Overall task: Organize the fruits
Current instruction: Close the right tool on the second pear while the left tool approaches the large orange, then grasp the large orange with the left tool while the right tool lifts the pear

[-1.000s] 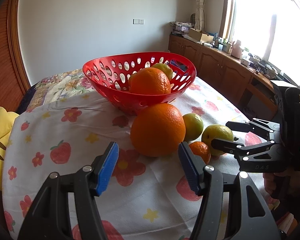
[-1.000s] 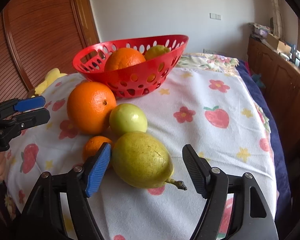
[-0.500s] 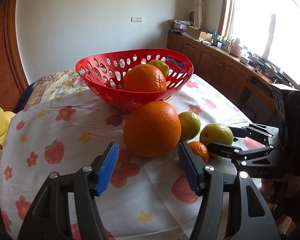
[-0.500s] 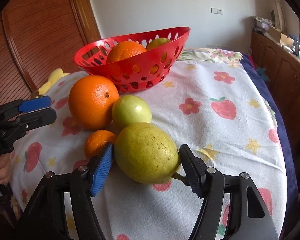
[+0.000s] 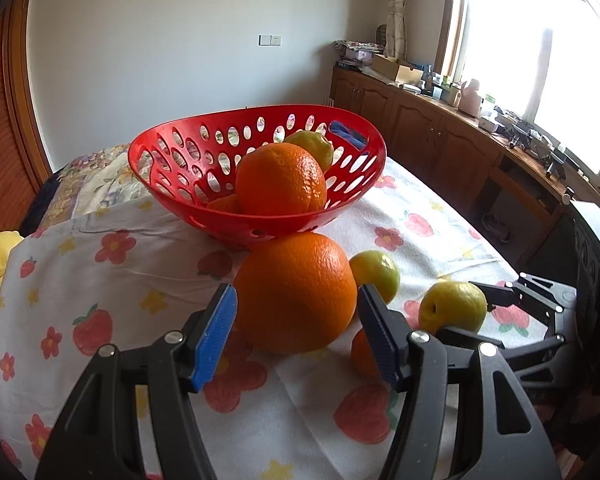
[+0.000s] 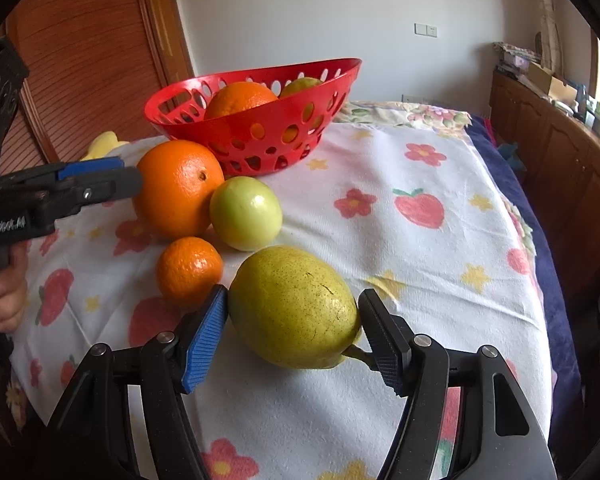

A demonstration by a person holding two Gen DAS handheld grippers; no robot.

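A counter covered by a white cloth printed with flowers and strawberries (image 6: pixel 412 248) carries a red perforated plastic basket (image 5: pixel 256 216), which already holds an orange and a yellow-green fruit. Four fruits lie loose in a tight cluster in front of it. The left claw (image 5: pixel 296 330) is spread wide around the large round orange (image 5: pixel 296 292), its blue pads just beside the peel but not clearly pressing. The right claw (image 6: pixel 292 330) brackets the speckled yellow-green pear (image 6: pixel 294 306), one pad touching or nearly touching, the other just beside the stem end; neither fruit looks lifted. Risks, as a judgement: the pear is smooth and egg-shaped, so an off-centre squeeze could squirt it out. The small mandarin (image 6: pixel 190 272) and pale green round fruit (image 6: pixel 246 218) touch their neighbours, and may roll toward the counter's edge once those are lifted.
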